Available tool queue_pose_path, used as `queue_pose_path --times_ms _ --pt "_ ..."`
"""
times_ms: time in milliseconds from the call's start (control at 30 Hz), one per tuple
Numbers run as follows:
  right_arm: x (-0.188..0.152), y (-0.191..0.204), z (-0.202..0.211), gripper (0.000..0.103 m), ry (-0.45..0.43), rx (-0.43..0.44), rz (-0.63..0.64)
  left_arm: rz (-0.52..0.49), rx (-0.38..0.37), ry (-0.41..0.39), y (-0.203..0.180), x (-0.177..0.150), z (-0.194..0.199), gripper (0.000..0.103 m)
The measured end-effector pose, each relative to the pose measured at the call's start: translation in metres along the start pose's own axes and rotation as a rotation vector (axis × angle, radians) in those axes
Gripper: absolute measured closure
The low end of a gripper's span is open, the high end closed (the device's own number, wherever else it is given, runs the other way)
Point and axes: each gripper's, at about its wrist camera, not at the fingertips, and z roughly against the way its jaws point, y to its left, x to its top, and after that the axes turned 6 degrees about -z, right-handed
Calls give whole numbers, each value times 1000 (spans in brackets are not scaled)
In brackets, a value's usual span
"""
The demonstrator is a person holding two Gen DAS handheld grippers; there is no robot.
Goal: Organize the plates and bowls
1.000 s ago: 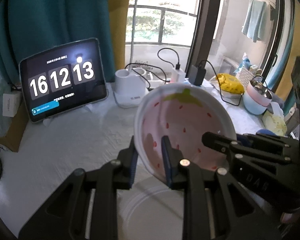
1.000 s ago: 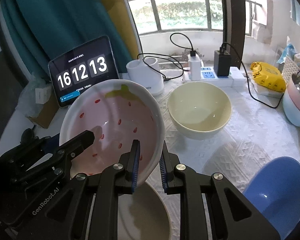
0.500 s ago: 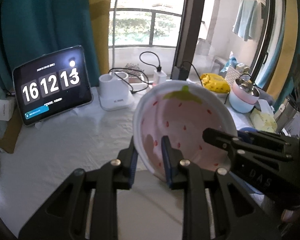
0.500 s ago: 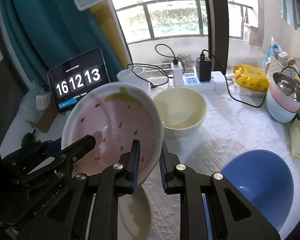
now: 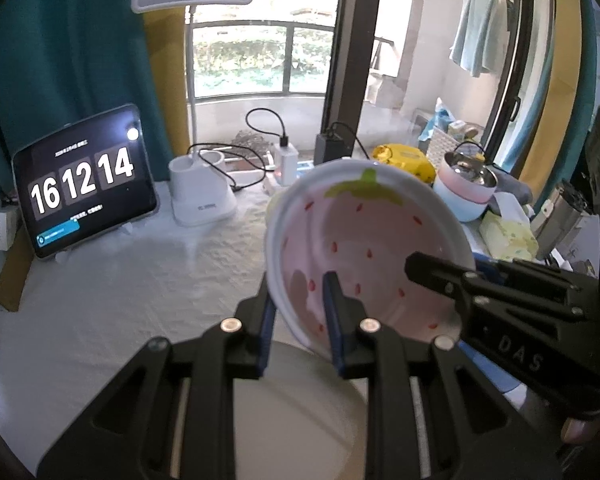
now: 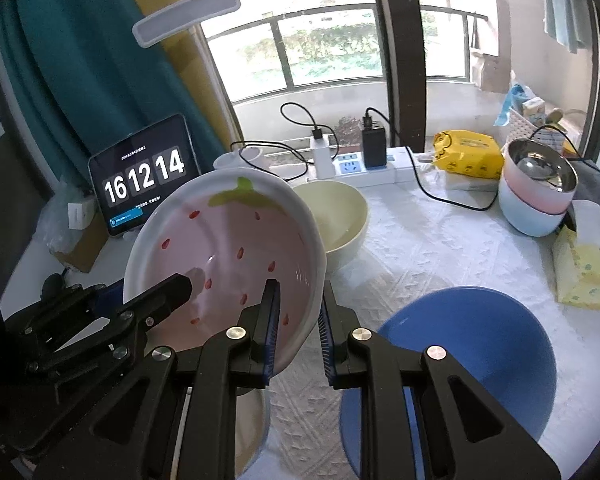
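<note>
Now | strawberry bowl [image 5: 364,248] rim between both fingers [image 5: 332,300] | left, right clamped on it

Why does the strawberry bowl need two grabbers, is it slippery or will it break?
The strawberry bowl looks glazed and shiny, so probably slippery. It seems like stiff ceramic, likely to chip or break if dropped. The left hand-held gripper and right hand-held gripper each pinch only its thin rim, so with one alone it might tilt.
</note>
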Motion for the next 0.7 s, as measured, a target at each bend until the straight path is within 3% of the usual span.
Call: queue_pose_path --times_ms 700 --pt "-11 -58 38 83 -31 -20 -60 -53 -43 17 -65 2 -1 79"
